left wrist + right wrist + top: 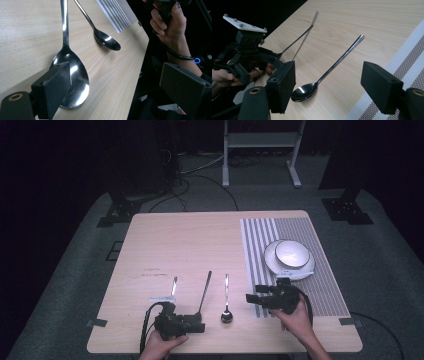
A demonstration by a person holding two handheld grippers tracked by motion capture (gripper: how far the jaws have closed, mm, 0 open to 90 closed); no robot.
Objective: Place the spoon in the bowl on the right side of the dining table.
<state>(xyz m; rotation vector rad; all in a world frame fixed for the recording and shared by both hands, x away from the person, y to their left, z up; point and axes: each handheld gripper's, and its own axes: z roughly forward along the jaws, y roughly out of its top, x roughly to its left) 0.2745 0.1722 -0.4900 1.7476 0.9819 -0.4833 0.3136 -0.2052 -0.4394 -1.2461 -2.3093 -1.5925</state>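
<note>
up close, shiny large spoon [71, 75], long handle

**Spoon between wide-set jaws**

The right gripper [328, 86] hovers with jaws spread wide above the desk [372, 17]. A small spoon [322, 77] lies between them, bowl nearest. A striped mat [409, 62] lies right. At left, the left gripper [268, 58] meets a second utensil [295, 41].
</note>
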